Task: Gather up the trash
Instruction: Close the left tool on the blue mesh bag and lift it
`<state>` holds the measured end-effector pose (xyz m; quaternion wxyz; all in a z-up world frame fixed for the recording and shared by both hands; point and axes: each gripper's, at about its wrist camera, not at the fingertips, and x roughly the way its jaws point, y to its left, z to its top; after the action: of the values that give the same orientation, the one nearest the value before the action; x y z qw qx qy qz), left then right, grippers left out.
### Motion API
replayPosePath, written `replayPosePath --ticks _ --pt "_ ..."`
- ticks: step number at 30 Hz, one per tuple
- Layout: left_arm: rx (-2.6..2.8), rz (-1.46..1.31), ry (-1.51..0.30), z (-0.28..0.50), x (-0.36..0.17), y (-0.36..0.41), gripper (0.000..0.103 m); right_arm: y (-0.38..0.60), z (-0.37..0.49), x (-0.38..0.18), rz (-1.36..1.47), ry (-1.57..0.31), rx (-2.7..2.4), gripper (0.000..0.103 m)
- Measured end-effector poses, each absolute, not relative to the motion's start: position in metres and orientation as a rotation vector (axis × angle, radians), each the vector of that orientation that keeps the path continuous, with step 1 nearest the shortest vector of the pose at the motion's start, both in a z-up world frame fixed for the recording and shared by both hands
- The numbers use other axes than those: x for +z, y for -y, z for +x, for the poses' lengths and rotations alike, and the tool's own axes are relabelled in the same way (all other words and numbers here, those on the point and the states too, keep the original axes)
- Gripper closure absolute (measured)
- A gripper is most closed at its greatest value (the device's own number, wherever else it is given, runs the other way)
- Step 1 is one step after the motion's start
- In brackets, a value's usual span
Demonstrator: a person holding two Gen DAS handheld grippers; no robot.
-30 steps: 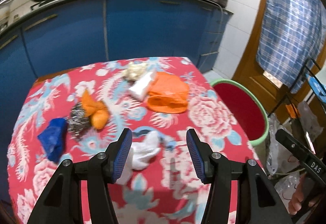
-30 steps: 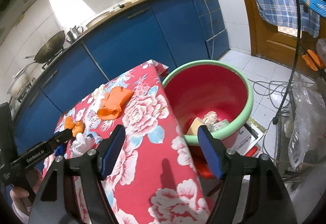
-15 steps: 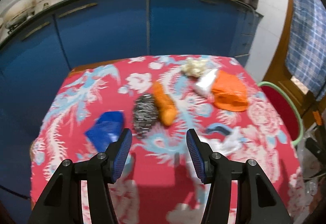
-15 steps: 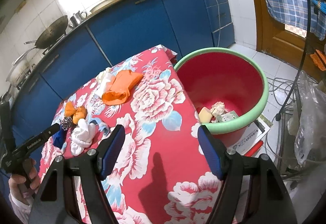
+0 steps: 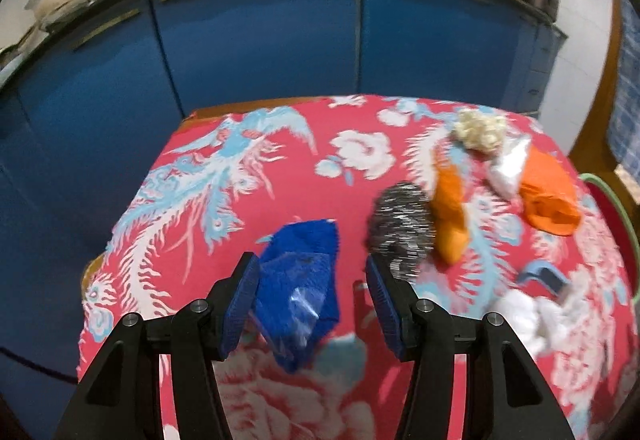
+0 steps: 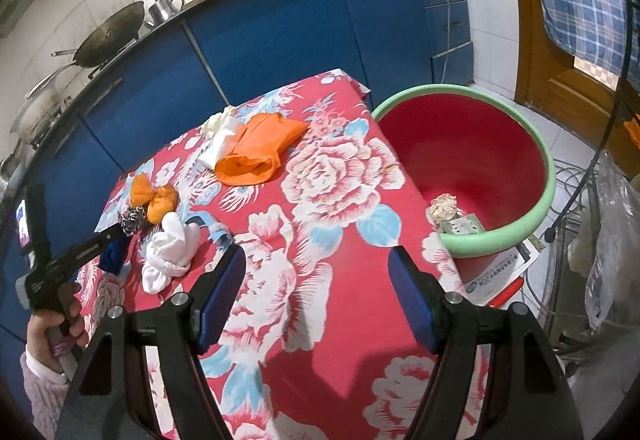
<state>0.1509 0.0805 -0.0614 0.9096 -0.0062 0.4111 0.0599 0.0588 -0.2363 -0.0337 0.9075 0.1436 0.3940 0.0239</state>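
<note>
A crumpled blue wrapper (image 5: 300, 272) lies on the red flowered tablecloth (image 5: 248, 175) between the fingers of my left gripper (image 5: 311, 260). That gripper is open and its pads do not press the wrapper. To the right lie a steel wool scourer (image 5: 402, 224), an orange wad (image 5: 450, 224), an orange bag (image 5: 548, 195) and a white crumpled cloth (image 5: 528, 316). My right gripper (image 6: 316, 254) hangs open and empty over the tablecloth's near right part. Beside the table stands a red bucket with a green rim (image 6: 508, 236), with some scraps (image 6: 444, 205) inside.
Blue kitchen cabinets (image 5: 260, 39) run close behind the table, with a wok (image 6: 110, 35) on the counter. A wire rack and plastic bags (image 6: 608, 240) crowd the floor right of the bucket. A hand (image 6: 48, 332) holds the left gripper at the table's left edge.
The left gripper has swung left and lower, from above the white cloth to around the blue wrapper. The right gripper has shifted slightly over the table. Neither has changed its opening.
</note>
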Motion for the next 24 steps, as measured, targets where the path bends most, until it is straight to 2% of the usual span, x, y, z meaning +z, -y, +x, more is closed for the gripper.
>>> replayPosePath --ticks 11,12,13,16,19,24 --pt "0.114 -0.114 -0.885 0.158 -0.083 -0.105 0.046 0.211 0.068 -0.036 0.263 -0.838 0.106 0.028" --pt "0.11 -0.121 -0.881 0.158 -0.083 -0.106 0.048 0.208 0.069 -0.036 0.258 -0.84 0.112 0.028" --pt "0.109 -0.123 -0.877 0.157 -0.082 -0.107 0.057 0.204 0.07 -0.036 0.252 -0.843 0.121 0.028" --pt "0.095 -0.145 -0.865 0.155 -0.079 -0.112 0.07 0.196 0.072 -0.037 0.239 -0.85 0.136 0.028" --pt "0.064 -0.19 -0.853 0.15 -0.074 -0.117 0.075 0.186 0.075 -0.039 0.224 -0.861 0.146 0.028" --pt "0.018 -0.216 -0.832 0.137 -0.063 -0.115 0.075 0.172 0.08 -0.04 0.213 -0.869 0.181 0.028"
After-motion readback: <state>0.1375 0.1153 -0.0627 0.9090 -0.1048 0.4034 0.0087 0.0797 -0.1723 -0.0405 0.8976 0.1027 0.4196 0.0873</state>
